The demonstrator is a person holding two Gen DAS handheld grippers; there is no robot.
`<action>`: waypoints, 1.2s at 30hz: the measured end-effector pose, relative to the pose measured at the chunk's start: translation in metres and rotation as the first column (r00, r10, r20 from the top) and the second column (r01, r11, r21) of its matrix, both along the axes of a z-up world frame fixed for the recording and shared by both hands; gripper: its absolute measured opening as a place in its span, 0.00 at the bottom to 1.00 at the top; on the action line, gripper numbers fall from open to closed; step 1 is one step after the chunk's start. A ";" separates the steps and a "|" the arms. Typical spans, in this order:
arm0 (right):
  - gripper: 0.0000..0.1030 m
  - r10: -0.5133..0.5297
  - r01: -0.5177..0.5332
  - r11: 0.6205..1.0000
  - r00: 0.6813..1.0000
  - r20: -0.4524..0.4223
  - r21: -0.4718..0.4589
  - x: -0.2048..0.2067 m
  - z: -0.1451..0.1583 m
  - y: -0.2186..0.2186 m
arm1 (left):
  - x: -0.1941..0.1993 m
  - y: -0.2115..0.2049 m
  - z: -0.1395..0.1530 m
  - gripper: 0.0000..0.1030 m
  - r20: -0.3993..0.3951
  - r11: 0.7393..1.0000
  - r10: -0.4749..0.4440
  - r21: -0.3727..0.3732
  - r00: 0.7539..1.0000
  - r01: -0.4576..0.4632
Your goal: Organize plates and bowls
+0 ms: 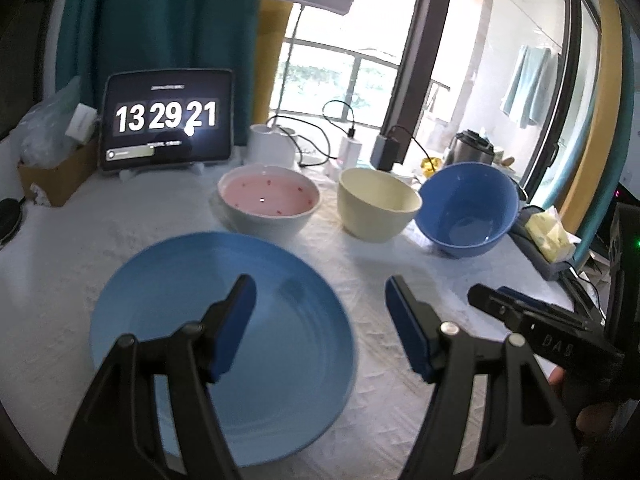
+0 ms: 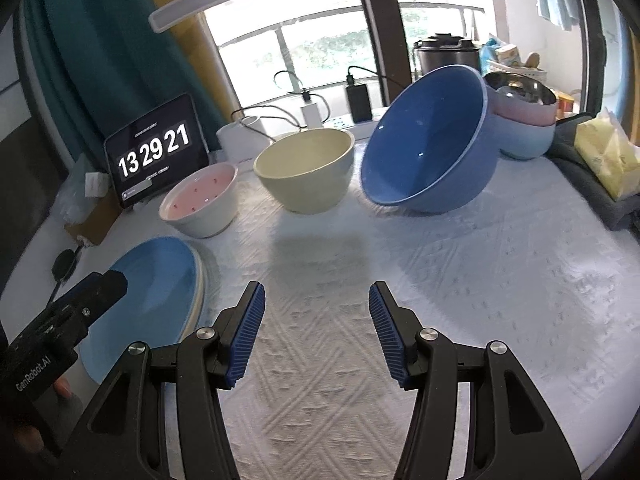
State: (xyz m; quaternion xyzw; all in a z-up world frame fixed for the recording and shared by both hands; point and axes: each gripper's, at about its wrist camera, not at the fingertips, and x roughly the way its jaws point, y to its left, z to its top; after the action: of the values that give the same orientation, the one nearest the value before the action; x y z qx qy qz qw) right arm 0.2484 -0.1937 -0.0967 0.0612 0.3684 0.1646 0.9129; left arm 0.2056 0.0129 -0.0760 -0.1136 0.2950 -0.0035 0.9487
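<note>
**Clerk:** Where the two grippers hang nearest the cameras, what is the count?

**Keeper:** Two. Left gripper (image 1: 320,322), jaws apart, nothing between them, above the right part of the blue plate (image 1: 224,344). Right gripper (image 2: 316,332), jaws apart and empty, over bare white tablecloth (image 2: 480,280).

**Clerk:** Plates?

**Keeper:** One blue plate on top, near the table's left edge; a pale rim shows under it, so it seems a stack, number uncertain.

**Clerk:** Bowls beyond?

**Keeper:** Three in a row toward the far edge: pink-lined bowl (image 2: 200,204), cream bowl (image 2: 306,168), blue bowl (image 2: 430,148) tilted on its side, mouth toward the near side. Behind it, at the far right corner, more stacked bowls (image 2: 528,128).

**Clerk:** Room to move?

**Keeper:** Centre and near right lie open. One tablet clock (image 1: 166,120) stands at the far left; yellow tissue pack (image 2: 608,156) at the right edge.
</note>
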 end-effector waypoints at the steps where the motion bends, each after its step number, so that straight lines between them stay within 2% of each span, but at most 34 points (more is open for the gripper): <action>1: 0.56 -0.004 0.004 1.000 1.000 0.001 0.000 0.001 0.001 -0.002 | 0.002 -0.002 0.000 0.67 -0.002 1.000 -0.004 0.000 1.000 0.004; 16: 0.56 -0.044 0.044 0.999 0.999 0.005 0.006 0.018 0.001 -0.034 | 0.029 -0.033 -0.005 0.67 -0.034 0.998 -0.057 0.008 0.998 0.057; 29: 0.56 -0.083 0.083 0.996 0.997 -0.002 0.023 0.049 -0.001 -0.054 | 0.058 -0.051 -0.011 0.67 -0.065 0.997 -0.076 0.014 0.995 0.077; 36: 0.56 -0.126 0.127 0.992 0.991 0.038 -0.003 0.062 0.004 -0.058 | 0.074 -0.055 -0.014 0.67 -0.080 0.997 -0.081 0.009 0.993 0.082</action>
State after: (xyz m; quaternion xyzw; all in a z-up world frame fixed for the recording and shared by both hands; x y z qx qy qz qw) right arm 0.3107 -0.2513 -0.0927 0.0788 0.3468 0.1066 0.9285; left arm 0.2794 -0.0423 -0.0896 -0.0955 0.3368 -0.0360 0.9360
